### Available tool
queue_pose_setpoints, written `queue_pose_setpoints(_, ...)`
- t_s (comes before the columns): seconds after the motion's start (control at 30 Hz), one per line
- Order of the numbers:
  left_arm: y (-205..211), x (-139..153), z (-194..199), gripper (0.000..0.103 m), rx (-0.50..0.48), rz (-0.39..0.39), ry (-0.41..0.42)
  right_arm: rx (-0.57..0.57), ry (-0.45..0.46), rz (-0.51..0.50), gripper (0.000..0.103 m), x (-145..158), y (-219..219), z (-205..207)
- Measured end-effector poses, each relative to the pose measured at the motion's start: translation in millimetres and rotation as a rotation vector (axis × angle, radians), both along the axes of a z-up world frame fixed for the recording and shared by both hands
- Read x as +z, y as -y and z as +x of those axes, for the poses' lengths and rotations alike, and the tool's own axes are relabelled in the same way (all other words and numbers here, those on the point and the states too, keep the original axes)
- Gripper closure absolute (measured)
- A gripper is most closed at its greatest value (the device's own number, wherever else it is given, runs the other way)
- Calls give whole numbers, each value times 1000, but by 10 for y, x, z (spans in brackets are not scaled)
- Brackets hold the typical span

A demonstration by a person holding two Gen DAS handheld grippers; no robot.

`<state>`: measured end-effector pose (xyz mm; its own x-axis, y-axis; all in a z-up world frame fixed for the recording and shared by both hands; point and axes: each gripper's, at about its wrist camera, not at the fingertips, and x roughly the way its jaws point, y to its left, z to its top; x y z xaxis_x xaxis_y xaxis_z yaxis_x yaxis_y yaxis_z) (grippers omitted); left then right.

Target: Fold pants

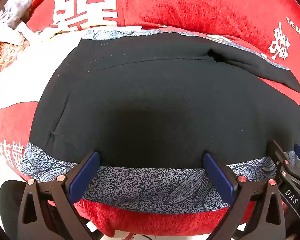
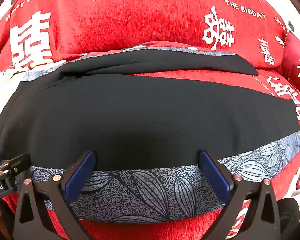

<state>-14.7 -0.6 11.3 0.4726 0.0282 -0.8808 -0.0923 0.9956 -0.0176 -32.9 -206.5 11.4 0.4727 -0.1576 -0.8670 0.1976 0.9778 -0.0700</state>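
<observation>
Black pants [image 1: 160,104] lie spread flat on a grey-blue leaf-patterned cloth [image 1: 146,184] over a red sofa seat. They also fill the right wrist view [image 2: 150,112], with one leg [image 2: 170,62] lying folded along the far side. My left gripper [image 1: 152,158] is open, its blue fingertips [image 1: 92,160] at the pants' near edge. My right gripper [image 2: 148,158] is open, fingertips [image 2: 208,160] at the same near edge, further right. Each gripper shows at the edge of the other's view: the right gripper [image 1: 286,160] and the left gripper [image 2: 2,166]. Neither holds fabric.
A red sofa back [image 2: 142,16] with white characters rises behind the pants. White and grey crumpled cloths [image 1: 10,30] lie at the far left. The seat's front edge [image 1: 154,224] is just below the grippers.
</observation>
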Motion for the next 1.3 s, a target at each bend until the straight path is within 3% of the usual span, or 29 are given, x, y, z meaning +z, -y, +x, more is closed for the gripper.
queue_pose_setpoints(0.4, -11, -25, 95, 0, 5, -1, -6, -24, -50, -2, 0, 2, -19, 74)
queue_pose_setpoints(1.3, -21, -43, 64, 0, -8, 0, 21, -24, -57, -11, 0, 4, -72, 52)
